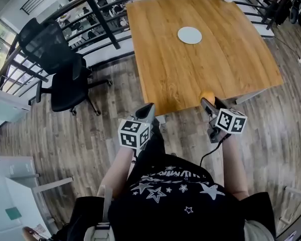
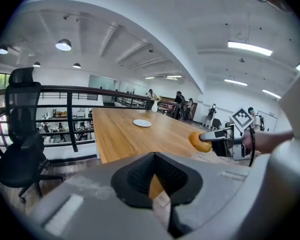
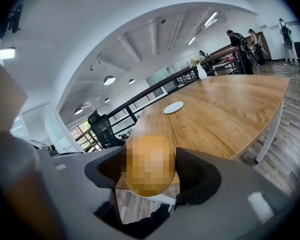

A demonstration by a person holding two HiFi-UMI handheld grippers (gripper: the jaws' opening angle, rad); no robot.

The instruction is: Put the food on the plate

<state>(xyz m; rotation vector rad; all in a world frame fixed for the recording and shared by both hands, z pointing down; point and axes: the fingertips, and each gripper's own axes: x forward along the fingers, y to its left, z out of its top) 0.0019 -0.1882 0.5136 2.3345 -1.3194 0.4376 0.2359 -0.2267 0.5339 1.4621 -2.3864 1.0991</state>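
Right tool, held in the person's right hand, is clamped on a round golden-orange piece of food, one dark pad on each side of it. That food hangs at the near edge of the square light-brown wooden desk, toward its near right corner. Left tool is at the same near edge, off the near left corner and above the grey-brown plank floor; its jaws are together at the tips with nothing between them. Each tool carries its cube of black-and-white square markers.

Farther along the desk, past its middle and toward the far edge, lies a small round white plate, well apart from the food. At the far right corner stands a white vase. Off the desk's left edge a black mesh-backed office chair stands on the floor, beside a dark metal railing that runs along the far side.
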